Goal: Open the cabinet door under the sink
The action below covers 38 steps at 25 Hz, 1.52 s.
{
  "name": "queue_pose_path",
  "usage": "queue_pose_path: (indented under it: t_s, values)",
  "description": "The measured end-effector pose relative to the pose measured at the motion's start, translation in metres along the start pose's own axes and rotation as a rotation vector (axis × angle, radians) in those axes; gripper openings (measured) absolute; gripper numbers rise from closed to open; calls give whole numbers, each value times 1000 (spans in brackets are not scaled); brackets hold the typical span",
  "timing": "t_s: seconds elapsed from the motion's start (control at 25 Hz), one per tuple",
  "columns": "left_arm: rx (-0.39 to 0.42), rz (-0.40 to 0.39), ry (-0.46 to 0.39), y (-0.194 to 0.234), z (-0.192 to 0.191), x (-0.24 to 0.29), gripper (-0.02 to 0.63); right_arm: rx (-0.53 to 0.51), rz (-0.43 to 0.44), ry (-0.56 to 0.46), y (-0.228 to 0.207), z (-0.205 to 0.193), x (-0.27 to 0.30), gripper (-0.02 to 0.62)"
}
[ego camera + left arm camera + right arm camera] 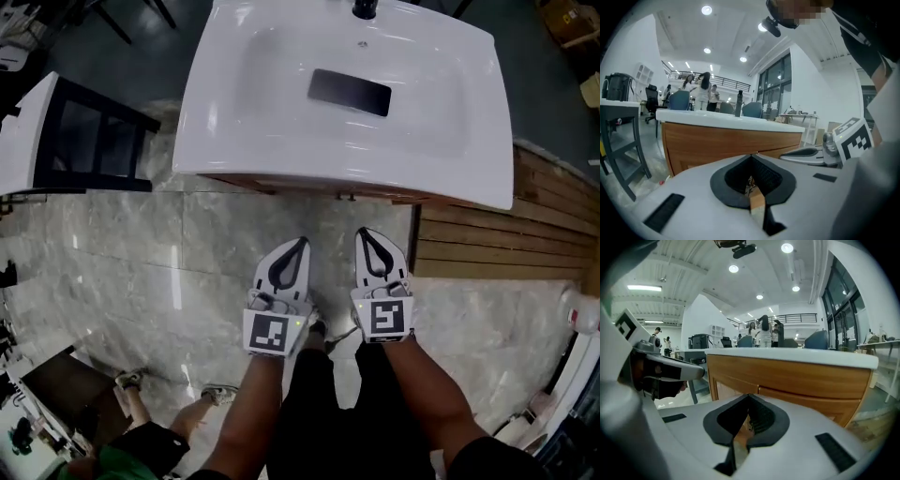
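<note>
Tongs first: your left tongs (296, 246) and right tongs (366, 234) hang side by side over the marble floor (122, 272), just short of the sink (431, 122), with their tips pointing toward it. Both are clenched on nothing. Each gripper view shows its two tips meeting at a point, with only the dark padded hollow behind them.

The head view gives you the white sink from above, with a dark rectangular plate (350, 92) in the basin. Of the cabinet it shows only a thin wooden strip under the rim. You see the cabinet door (725, 389) properly only in the gripper views. It sits in the wooden front directly below the white sink top, straight ahead of the tongs and apart from them. It lies flush with the front, closed.

The right gripper view shows a seam in the wood just above its tips. The left gripper view shows the cabinet's left corner instead.

Only the head view shows the black-framed stand (94, 141) left of the sink, the wooden slats (497, 234) to its right, and another person (141, 441) low at the bottom left. Only the gripper views show people (703, 91) standing far beyond the sink.
</note>
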<state>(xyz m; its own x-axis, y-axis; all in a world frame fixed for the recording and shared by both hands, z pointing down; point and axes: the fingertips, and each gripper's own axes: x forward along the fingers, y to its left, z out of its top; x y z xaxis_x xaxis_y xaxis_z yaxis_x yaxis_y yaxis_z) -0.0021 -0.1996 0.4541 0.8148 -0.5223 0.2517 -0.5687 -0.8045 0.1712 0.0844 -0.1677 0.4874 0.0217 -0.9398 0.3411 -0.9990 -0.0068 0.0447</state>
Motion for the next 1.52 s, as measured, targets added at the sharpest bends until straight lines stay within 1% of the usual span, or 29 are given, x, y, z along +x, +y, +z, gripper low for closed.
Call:
queue_pose_path:
  t_s: [0.2, 0.36, 0.4, 0.48, 0.6, 0.72, 0.92, 1.08, 1.2, 1.36, 1.52]
  values:
    - [-35, 0, 35, 9, -51, 18, 18, 35, -31, 72, -8, -65, 24, 23]
    - [-39, 2, 71, 21, -99, 26, 18, 41, -56, 78, -11, -99, 50, 25]
    - [-45, 6, 76, 24, -108, 27, 18, 37, -57, 75, -11, -104, 56, 33]
    - [-51, 11, 84, 29, -124, 30, 18, 28, -57, 75, -10, -114, 66, 89]
    - [-45, 11, 96, 33, -143, 34, 18, 22, -79, 91, -13, -130, 79, 119]
    - [-42, 14, 104, 36, -158, 40, 18, 26, -118, 91, -22, -145, 92, 127]
    - [-20, 13, 116, 43, -169, 43, 18, 36, -172, 83, -29, -154, 108, 127]
    - [-22, 6, 123, 46, -173, 45, 18, 44, -204, 67, -31, -155, 117, 127]
    - [-13, -5, 128, 43, -175, 47, 18, 65, -228, 51, -32, -157, 121, 114]
    - [-10, -20, 121, 42, -175, 47, 18, 74, -246, 74, -34, -163, 123, 107]
    - [-14, -26, 124, 45, -176, 40, 18, 76, -258, 65, -33, -164, 125, 100]
